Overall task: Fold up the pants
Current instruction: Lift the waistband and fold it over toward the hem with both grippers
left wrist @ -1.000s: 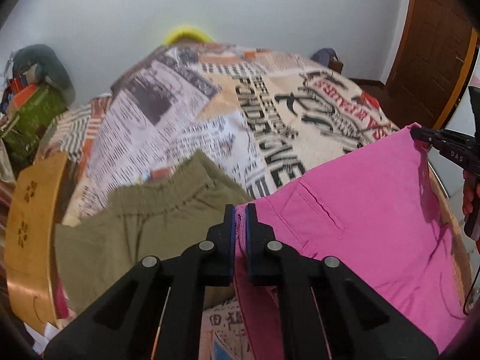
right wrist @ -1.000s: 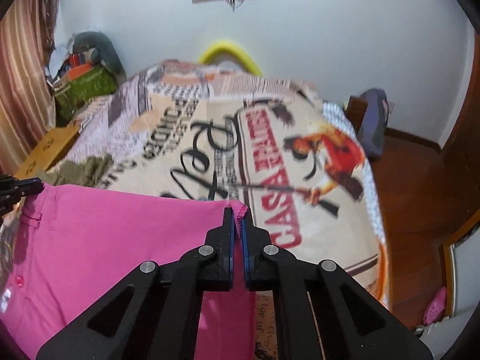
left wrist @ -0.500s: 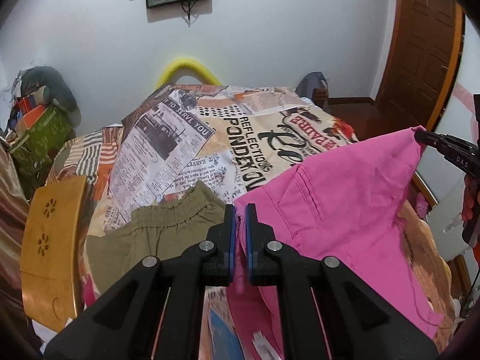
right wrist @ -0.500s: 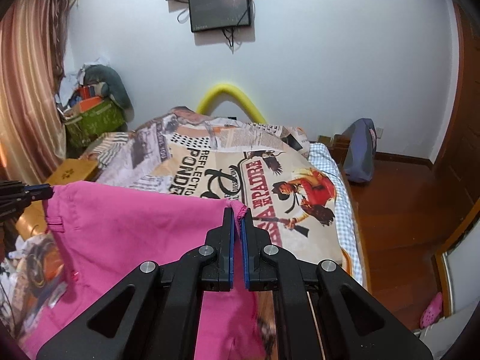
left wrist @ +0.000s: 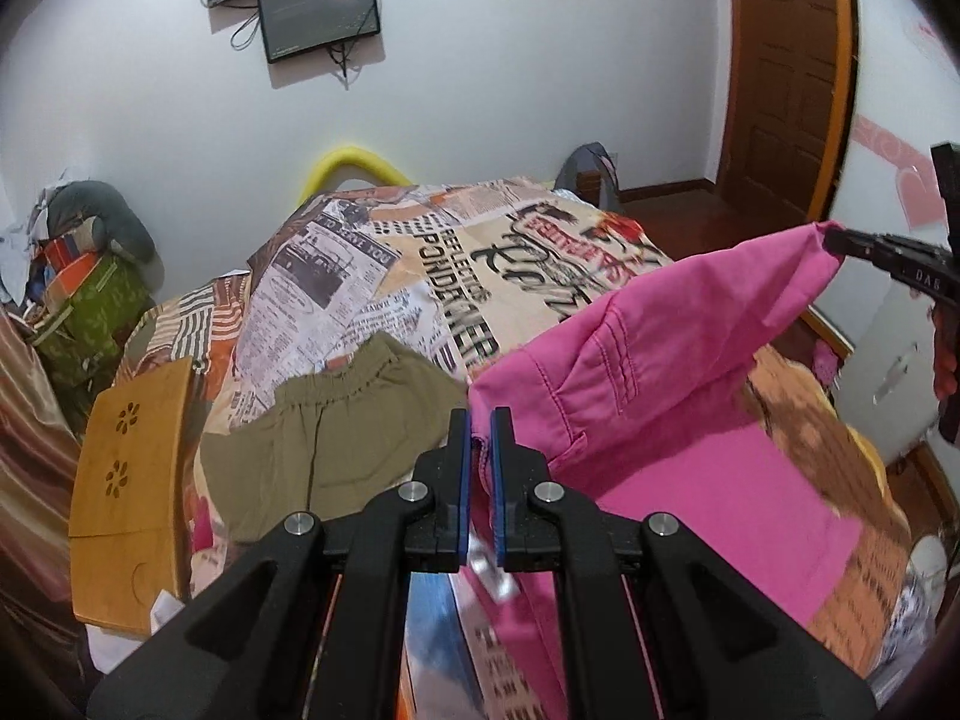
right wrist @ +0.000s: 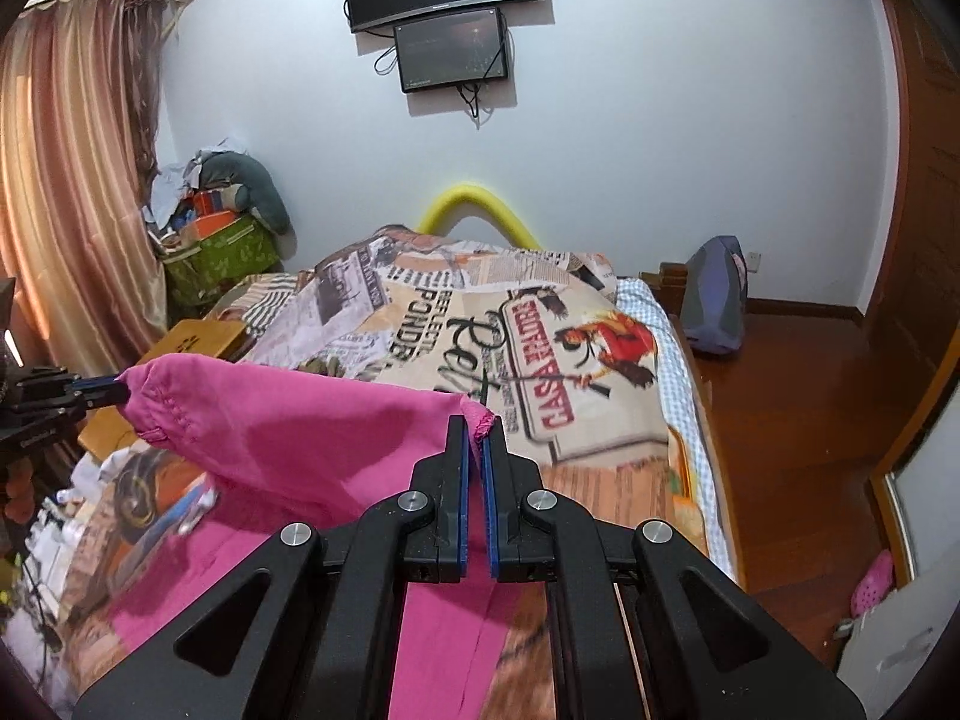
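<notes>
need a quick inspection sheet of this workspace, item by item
surface: bed under a newspaper-print cover.
job's things: pink pants, one edge lifted between both grippers, the rest lying on the bed.
clutter: olive shorts on the cover; wooden lap tray at the bedside; green box among piled things in the corner; grey bag on the floor.
grippers: left gripper shut on the pants' edge; right gripper shut on the opposite corner.
cables: wires hang below the small wall screen.
surroundings: white wall, curtain, wooden door.
</notes>
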Motion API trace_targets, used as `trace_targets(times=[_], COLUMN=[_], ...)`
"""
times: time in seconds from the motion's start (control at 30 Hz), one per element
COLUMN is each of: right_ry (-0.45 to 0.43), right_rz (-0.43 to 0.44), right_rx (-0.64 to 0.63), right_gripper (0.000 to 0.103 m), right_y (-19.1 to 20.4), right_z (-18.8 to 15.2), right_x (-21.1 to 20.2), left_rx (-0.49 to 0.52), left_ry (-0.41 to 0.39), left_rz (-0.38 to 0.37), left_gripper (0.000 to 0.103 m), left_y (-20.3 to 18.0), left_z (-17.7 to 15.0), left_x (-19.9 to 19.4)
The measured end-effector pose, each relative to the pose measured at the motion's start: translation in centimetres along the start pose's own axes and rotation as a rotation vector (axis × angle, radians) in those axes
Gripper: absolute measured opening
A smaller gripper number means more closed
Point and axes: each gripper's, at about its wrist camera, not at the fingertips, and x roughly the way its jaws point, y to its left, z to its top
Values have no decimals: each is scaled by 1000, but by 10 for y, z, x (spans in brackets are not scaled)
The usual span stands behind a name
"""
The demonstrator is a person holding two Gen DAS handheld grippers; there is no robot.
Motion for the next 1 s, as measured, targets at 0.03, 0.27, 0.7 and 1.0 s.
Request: trace_targets(times=[0.03, 0.27, 0.7, 1.0], right_ry=[4, 45, 204, 303], right_rz=[8, 37, 47, 22], right_rx=[3, 62, 49, 37], right_gripper=[3, 3, 4, 7], right_y=[1, 2, 7, 12], right_z=[-8, -52, -130, -158], right_x=[-4, -20, -19, -24], left_rx=[4, 14, -41, -6], left_ry=[2, 26, 123, 135], left_rz=[0, -27, -108, -84], left_gripper=[5, 5, 5, 8], left_y=[-3, -20, -38, -48], left_z=[-5, -54, -135, -154], left_x=[-3, -16, -9, -19])
